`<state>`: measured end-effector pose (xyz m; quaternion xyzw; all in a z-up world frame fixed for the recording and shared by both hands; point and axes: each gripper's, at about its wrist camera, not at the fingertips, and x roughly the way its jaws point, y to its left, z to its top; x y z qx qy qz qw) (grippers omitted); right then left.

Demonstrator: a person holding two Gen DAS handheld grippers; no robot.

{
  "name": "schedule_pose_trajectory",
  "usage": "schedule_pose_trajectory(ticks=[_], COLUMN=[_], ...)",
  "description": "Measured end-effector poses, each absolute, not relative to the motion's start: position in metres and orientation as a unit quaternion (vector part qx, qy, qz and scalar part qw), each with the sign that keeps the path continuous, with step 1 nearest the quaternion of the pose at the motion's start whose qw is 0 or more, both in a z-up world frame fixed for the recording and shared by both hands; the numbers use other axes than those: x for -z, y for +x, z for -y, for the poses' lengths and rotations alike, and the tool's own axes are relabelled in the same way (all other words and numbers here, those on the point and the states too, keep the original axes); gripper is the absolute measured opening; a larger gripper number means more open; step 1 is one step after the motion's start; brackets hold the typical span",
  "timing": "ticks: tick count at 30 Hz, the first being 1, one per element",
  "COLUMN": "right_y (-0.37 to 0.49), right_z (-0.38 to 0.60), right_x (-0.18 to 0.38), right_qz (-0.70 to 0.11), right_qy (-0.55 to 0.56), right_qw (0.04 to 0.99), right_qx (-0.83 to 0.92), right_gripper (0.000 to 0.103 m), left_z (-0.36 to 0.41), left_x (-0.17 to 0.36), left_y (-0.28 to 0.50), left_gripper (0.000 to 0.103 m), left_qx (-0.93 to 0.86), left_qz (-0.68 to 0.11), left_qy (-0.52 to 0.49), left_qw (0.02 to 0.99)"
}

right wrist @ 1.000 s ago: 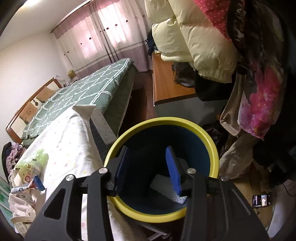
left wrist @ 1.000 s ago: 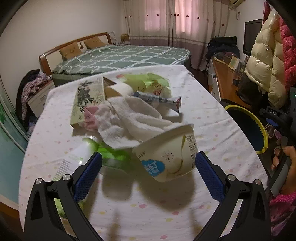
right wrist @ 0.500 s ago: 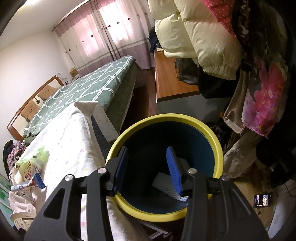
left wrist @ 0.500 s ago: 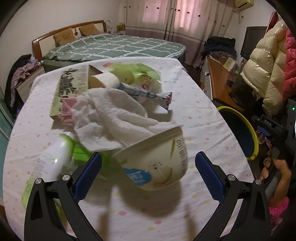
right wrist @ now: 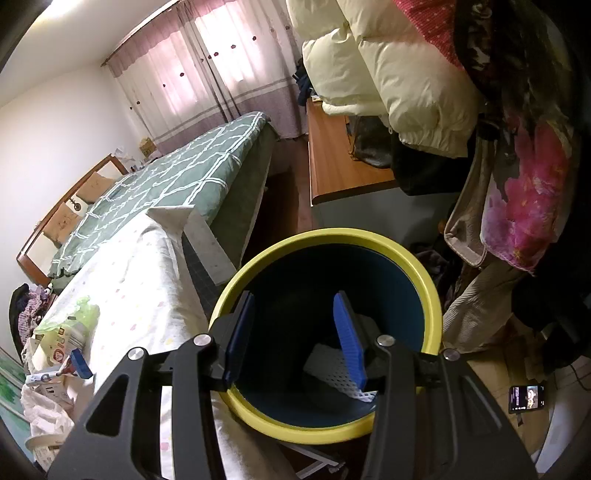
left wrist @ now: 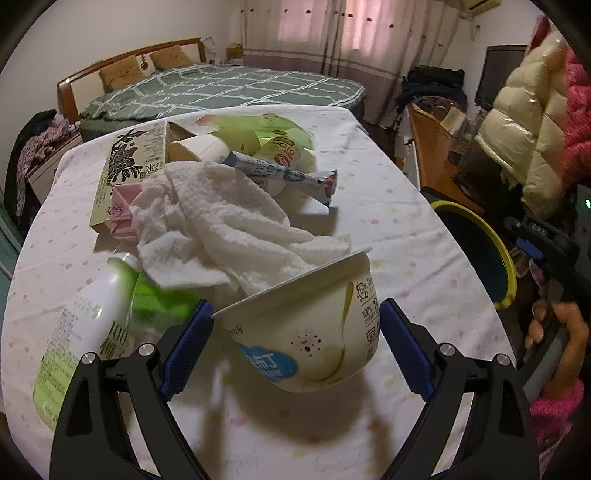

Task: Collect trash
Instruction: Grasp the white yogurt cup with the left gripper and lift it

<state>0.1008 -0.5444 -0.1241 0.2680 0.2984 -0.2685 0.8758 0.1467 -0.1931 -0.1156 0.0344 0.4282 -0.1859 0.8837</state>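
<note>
Trash lies in one heap on the table [left wrist: 399, 236], which wears a white cloth with pastel dots. Counted, the heap holds one tipped white paper bowl [left wrist: 314, 332] with a blue label, one crumpled white paper towel [left wrist: 221, 221] draped partly into it, one green-and-white bottle [left wrist: 92, 314] on its side, one long printed carton [left wrist: 129, 162], one small pink carton [left wrist: 122, 214], one blue-and-white stick wrapper [left wrist: 280, 177], one paper cup [left wrist: 199, 147] lying on its side, and one green plastic bag [left wrist: 258, 125] with a small round tub [left wrist: 284, 155] against it.

The left gripper [left wrist: 295, 343] straddles the bowl; its jaws are closing, the blue pads just beside the bowl's walls, and whether they touch yet cannot be told. The right gripper [right wrist: 295, 339] hangs over one yellow-rimmed, dark blue bin [right wrist: 424, 295] that stands beside the table's edge; its jaws stand partly spread with nothing between them. One white perforated sheet [right wrist: 332, 369] lies at the bin's bottom. A hand [left wrist: 554, 343] in a pink sleeve shows at the left view's right edge.

Beyond the table stands one bed [left wrist: 221, 88] with a green checked cover and wooden headboard, pink curtains [left wrist: 314, 33] behind it, a wooden desk [right wrist: 332, 162] to the side, and puffy coats [right wrist: 399, 66] hanging above it
</note>
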Motion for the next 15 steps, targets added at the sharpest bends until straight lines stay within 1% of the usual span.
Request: schedule_pose_trajectory(ticks=[9, 15], right_y=[0.095, 0.090], right_z=[0.540, 0.536], right_x=[0.115, 0.106], right_qz=[-0.290, -0.281], right_qy=[0.270, 0.268], right_qw=[0.881, 0.887], right_qx=[0.258, 0.251], right_gripper=[0.043, 0.043], left_z=[0.179, 0.171], left_x=[0.107, 0.088], left_y=[0.106, 0.075], left_gripper=[0.089, 0.089], left_qx=[0.216, 0.240], left_qz=[-0.421, -0.370], left_qy=[0.059, 0.067], left_qw=[0.879, 0.895])
